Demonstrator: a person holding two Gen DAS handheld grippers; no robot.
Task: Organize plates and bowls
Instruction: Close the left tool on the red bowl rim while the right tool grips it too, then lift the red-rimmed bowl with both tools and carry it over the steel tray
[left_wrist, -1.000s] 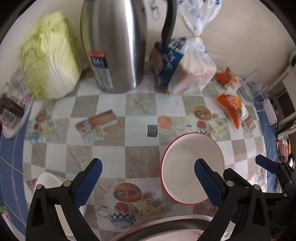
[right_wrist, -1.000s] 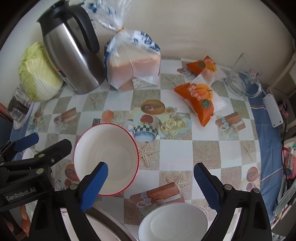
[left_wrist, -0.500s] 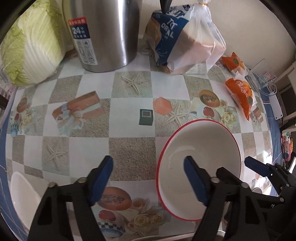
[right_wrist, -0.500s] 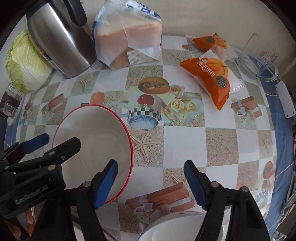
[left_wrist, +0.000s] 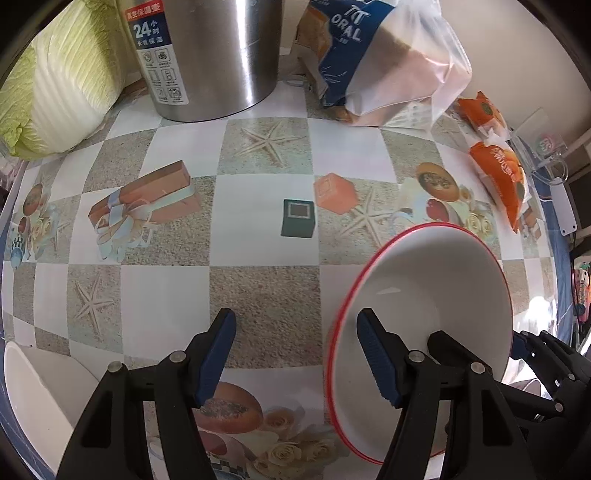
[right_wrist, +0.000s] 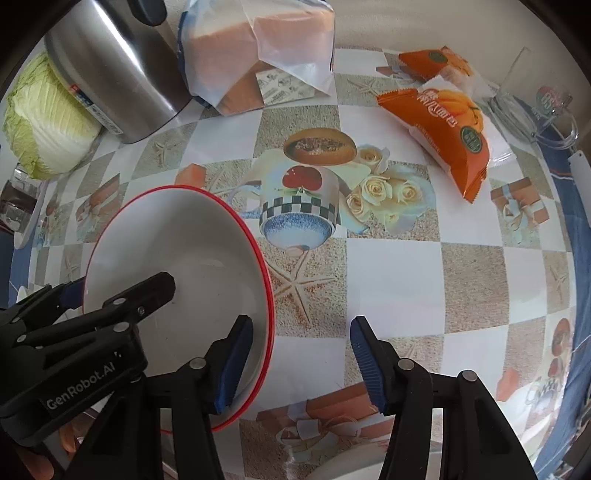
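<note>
While both sets of tongs point down at the tabletop (left_wrist: 266, 295), the red-rimmed bowl (left_wrist: 436, 295) sits between them; the left tongs (left_wrist: 295, 354) and right tongs (right_wrist: 301, 356) each straddle an opposite rim, jaws closing, not yet pinching it.

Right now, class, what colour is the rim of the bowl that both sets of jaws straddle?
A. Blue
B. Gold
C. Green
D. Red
D. The white bowl has a thin red line round its rim, plain in both wrist views, with one finger of each gripper inside it and the other outside.
</note>
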